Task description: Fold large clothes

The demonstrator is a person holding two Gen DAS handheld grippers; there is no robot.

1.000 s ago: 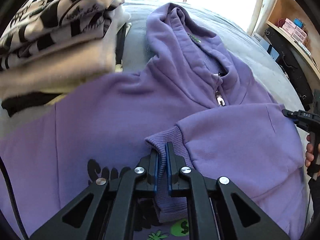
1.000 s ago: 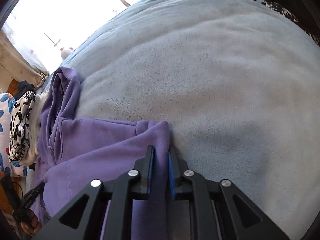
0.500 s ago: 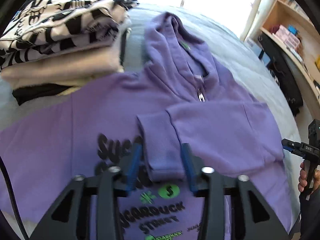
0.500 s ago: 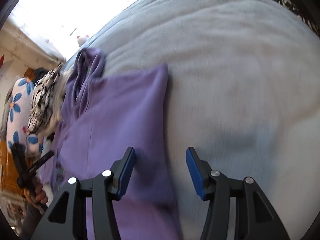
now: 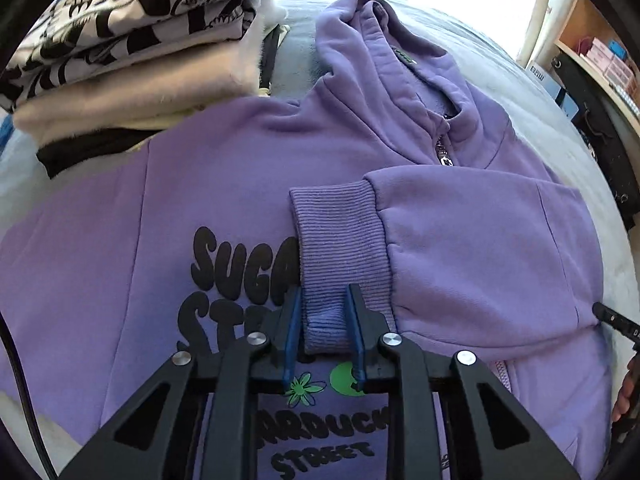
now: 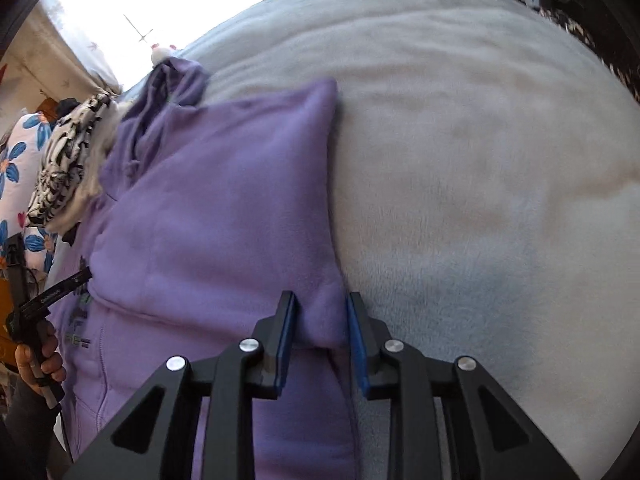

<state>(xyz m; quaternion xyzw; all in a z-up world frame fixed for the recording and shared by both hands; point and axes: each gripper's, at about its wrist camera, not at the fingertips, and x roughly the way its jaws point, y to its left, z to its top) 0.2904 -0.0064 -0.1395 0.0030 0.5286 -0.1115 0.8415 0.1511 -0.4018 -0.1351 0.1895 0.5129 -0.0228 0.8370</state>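
Folding: the purple hoodie [image 5: 248, 184] lies front-up on the bed [image 6: 480, 152], right sleeve [image 5: 472, 248] laid across the chest, its cuff [image 5: 340, 240] over the print.
Left gripper [image 5: 322, 332]: fingers parted, astride the cuff end, not pinching it.
Right gripper [image 6: 322, 340]: fingers parted around the folded sleeve edge, released.
Doing it well: probably fold the other sleeve in next, to match, edges straight, cloth smoothed flat.
Beside: a stack of folded clothes [image 5: 132, 40] touches the shoulder.
Hidden: hem, far sleeve cuff cut off; print partly covered.
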